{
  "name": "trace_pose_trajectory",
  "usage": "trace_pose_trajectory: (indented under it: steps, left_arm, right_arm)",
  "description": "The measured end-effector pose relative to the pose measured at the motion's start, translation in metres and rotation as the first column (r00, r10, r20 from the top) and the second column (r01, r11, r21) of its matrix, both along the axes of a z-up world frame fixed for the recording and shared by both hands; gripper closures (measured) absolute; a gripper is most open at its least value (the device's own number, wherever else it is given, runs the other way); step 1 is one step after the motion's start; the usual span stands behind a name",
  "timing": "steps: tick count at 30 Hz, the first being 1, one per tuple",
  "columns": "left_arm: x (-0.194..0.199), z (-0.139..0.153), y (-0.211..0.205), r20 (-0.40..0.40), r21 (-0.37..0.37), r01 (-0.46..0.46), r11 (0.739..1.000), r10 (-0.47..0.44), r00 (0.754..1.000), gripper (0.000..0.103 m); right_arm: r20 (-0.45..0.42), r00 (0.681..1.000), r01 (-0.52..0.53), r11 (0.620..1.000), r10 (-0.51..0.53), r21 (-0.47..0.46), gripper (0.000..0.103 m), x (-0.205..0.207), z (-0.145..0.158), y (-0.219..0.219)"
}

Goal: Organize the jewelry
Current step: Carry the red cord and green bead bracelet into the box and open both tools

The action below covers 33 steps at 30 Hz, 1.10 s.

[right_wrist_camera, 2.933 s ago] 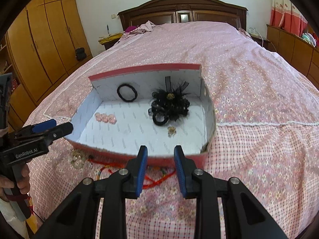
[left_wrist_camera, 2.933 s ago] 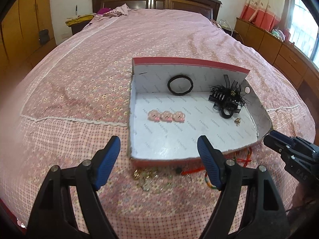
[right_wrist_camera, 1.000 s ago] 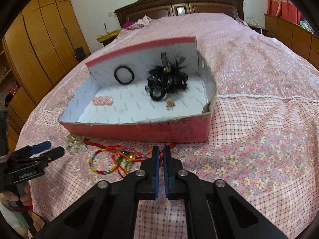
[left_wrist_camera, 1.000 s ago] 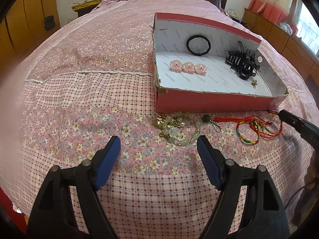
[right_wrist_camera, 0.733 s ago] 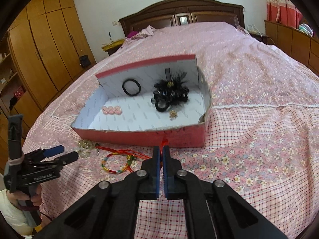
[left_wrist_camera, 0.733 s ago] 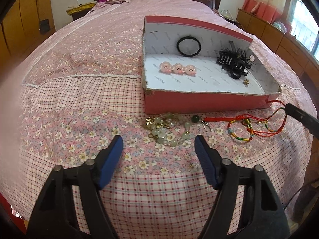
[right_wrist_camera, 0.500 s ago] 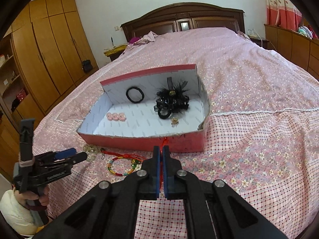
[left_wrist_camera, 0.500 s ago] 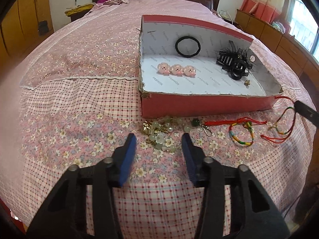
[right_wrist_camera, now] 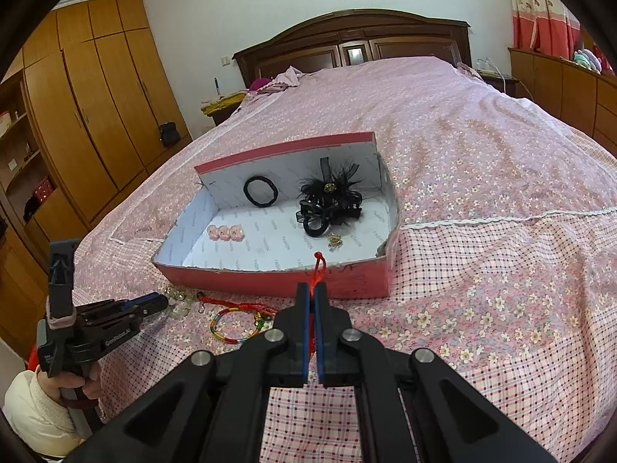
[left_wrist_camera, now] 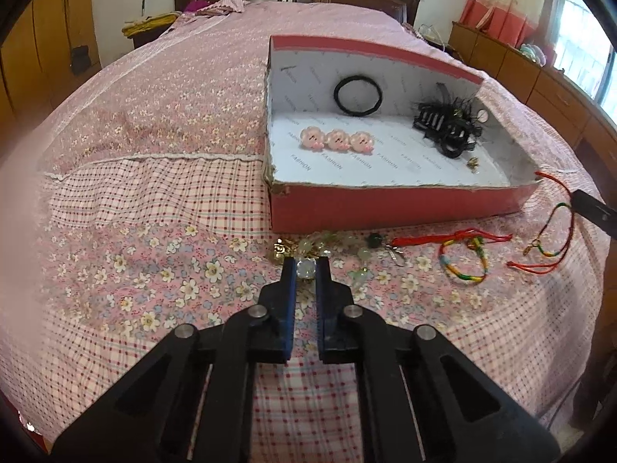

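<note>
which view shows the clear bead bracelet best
The left wrist view: the clear bead bracelet lies close, one bead pinched by the left hand-held gripper. The right wrist view shows only a small, distant cluster at that gripper's tip.

- Left gripper (left_wrist_camera: 306, 270), bottom centre of its own view: black angular arms, blue-padded fingers (left_wrist_camera: 288, 289), round silver screws at the joints.
- Right gripper (right_wrist_camera: 312, 293), bottom centre: matching black frame, blue pads, silver screws.
- Lower left of right view: white "GenRobot.AI" lettering on the black body; cream padded sleeve (right_wrist_camera: 32, 413).
</note>
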<state>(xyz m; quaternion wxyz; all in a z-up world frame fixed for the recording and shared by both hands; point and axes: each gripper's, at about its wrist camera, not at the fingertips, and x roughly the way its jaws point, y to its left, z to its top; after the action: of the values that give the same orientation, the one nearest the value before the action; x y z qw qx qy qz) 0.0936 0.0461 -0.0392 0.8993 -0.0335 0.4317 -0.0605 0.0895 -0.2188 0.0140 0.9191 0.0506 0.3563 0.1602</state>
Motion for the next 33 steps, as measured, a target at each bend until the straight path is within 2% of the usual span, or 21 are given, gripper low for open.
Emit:
trace_pose_trajectory:
  steps: [19,33]
  left_arm:
    - [-0.029,0.065,-0.012,0.153,-0.007,0.066,0.998,-0.065,0.986,0.103]
    - [-0.012,0.101,-0.012,0.233,0.003,0.070,0.998,-0.069,0.970,0.103]
  right_arm:
    - [0.072,0.997,-0.003,1.000,0.002,0.019,0.100,-0.015,0.027,-0.001]
    - [0.139,0.990,-0.025,1.000,0.025,0.002,0.100,-0.008,0.054,0.007]
